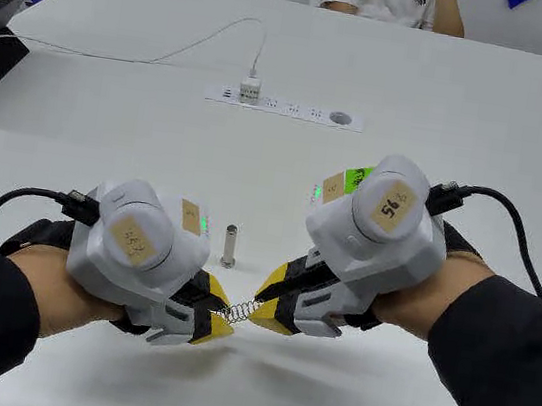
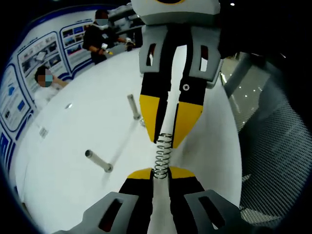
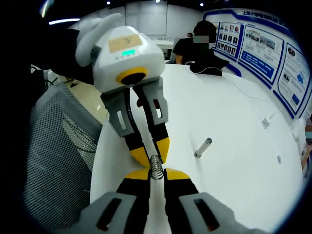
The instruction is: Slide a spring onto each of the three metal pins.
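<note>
While the claws hold: left gripper [image 1: 215,325] and right gripper [image 1: 266,313] are each pinched tight on one end of the spring [image 1: 241,311], which spans the gap between them.
Spring: just above the table [image 1: 115,90], towards its near edge.
Pin: one bare metal pin [image 1: 230,246] stands upright just behind the spring.
Risk: pulling the grippers apart could overstretch the coil, and a careless release could flick it away.
</note>
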### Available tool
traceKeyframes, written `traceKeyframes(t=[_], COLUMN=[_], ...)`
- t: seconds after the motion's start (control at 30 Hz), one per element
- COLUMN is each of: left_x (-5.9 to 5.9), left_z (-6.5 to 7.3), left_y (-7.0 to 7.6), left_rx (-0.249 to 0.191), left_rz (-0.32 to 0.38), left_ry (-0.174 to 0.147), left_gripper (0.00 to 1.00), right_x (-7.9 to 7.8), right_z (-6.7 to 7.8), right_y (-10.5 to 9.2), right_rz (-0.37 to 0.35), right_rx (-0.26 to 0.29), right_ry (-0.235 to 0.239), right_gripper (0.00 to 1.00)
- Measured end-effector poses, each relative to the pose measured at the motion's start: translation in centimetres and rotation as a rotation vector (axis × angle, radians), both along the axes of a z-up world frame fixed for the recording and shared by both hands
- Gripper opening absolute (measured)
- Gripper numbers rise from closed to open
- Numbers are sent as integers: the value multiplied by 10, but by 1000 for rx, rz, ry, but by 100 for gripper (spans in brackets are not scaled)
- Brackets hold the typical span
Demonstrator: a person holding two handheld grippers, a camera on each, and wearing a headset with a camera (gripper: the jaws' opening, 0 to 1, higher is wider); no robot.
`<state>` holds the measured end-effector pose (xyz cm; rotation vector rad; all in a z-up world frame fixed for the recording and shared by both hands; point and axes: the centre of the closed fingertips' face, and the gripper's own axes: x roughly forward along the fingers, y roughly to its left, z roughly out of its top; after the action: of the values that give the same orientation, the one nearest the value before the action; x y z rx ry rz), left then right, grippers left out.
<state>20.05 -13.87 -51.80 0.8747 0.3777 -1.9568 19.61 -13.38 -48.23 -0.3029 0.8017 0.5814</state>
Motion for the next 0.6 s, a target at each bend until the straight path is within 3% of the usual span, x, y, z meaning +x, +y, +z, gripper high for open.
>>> traceKeyframes(t=[0.4, 0.6], left_x=[-2, -2], left_z=[5, 6], left_y=[-3, -5], left_rx=[-35, -57], left_rz=[42, 80], left_ry=[64, 120], left_gripper=[11, 11], right_x=[7, 9], right_z=[11, 14], right_y=[5, 5], right_rz=[26, 31], right_rx=[-15, -13], right_ry=[-29, -33], right_gripper=[12, 13])
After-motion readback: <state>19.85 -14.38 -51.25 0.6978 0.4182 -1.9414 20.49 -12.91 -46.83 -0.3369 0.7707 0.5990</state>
